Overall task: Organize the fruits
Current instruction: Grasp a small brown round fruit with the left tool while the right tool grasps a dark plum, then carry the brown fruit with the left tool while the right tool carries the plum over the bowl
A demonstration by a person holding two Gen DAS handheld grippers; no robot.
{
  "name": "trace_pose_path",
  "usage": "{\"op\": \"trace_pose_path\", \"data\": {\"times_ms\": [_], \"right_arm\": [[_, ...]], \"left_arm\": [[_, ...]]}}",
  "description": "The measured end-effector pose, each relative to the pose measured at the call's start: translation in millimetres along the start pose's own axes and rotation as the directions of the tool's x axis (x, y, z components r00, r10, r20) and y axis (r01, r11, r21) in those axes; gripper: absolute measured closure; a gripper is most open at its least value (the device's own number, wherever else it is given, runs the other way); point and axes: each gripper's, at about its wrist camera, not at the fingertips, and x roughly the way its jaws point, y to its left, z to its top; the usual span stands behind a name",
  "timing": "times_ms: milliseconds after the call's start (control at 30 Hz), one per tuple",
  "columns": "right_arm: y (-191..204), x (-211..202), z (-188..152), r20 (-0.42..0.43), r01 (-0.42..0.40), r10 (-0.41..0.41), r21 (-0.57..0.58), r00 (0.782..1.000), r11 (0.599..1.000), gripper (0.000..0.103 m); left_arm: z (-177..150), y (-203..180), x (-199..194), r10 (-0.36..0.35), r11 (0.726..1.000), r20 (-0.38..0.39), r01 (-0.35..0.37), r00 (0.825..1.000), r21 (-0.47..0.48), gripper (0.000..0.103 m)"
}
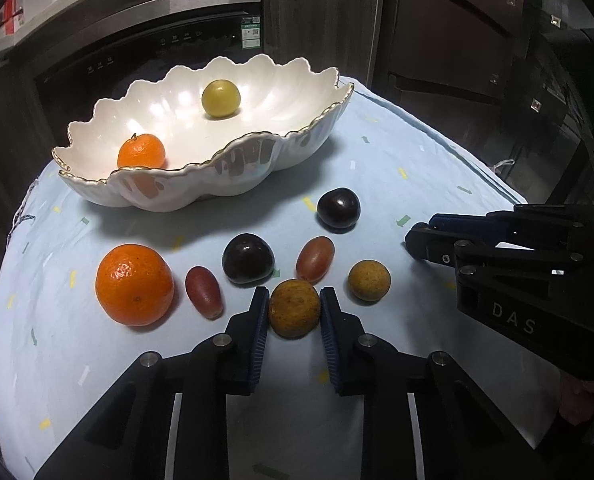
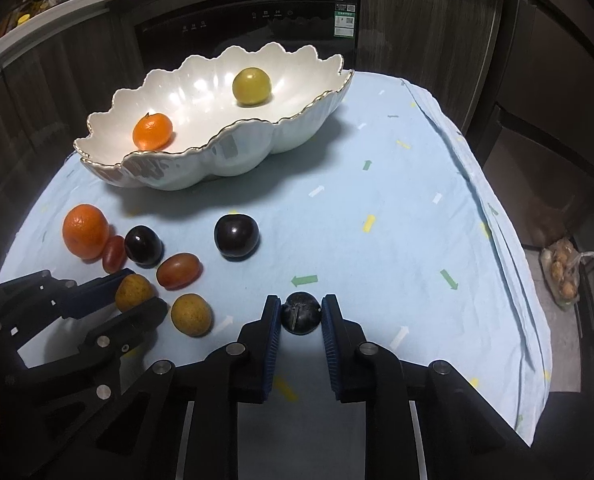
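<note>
A white scalloped bowl (image 1: pixel 241 164) (image 2: pixel 237 156) at the back of the table holds a small orange (image 1: pixel 141 152) and a yellow-green fruit (image 1: pixel 220 98). My left gripper (image 1: pixel 294 312) is shut on a speckled brown-yellow fruit (image 1: pixel 294 309) that rests on the cloth. My right gripper (image 2: pixel 301 314) is shut on a small dark plum (image 2: pixel 301 313), also down on the cloth. Loose around them lie a large orange (image 1: pixel 134 285), two dark plums (image 1: pixel 248 258) (image 1: pixel 338 209), two red oval fruits (image 1: pixel 204 292) (image 1: pixel 315 259) and a second speckled fruit (image 1: pixel 369 280).
A light blue cloth with small arrows (image 2: pixel 377 208) covers the table; its right edge drops off. A dark oven front (image 2: pixel 249 16) stands behind the bowl. A plastic bag of fruit (image 2: pixel 563 276) lies on the floor at the right.
</note>
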Motion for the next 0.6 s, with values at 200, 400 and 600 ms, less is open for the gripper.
{"op": "trace_pose_path", "data": {"times_ms": [200,400,600], "right_arm": [[-0.1,-1.9,0.4,0.007,0.000,0.000,0.004,1.000,1.000,0.081],[0.0,-6.2,1.9,0.022,0.000,0.000,0.006,1.000,1.000,0.081],[-1.9,-15.6,5.2,0.052,0.014,-0.014,-0.005,0.999,1.000,0.081]], "left_arm": [[-0.1,-0.1,-0.5,0.000,1.000,0.000,0.000,1.000,0.000,0.077],[1.3,0.4,-3.9,0.009,1.000,0.001,-0.009,1.000,0.000,0.077],[6.6,1.6,-10.6,0.018,1.000,0.016,-0.018,1.000,0.003,0.077]]}}
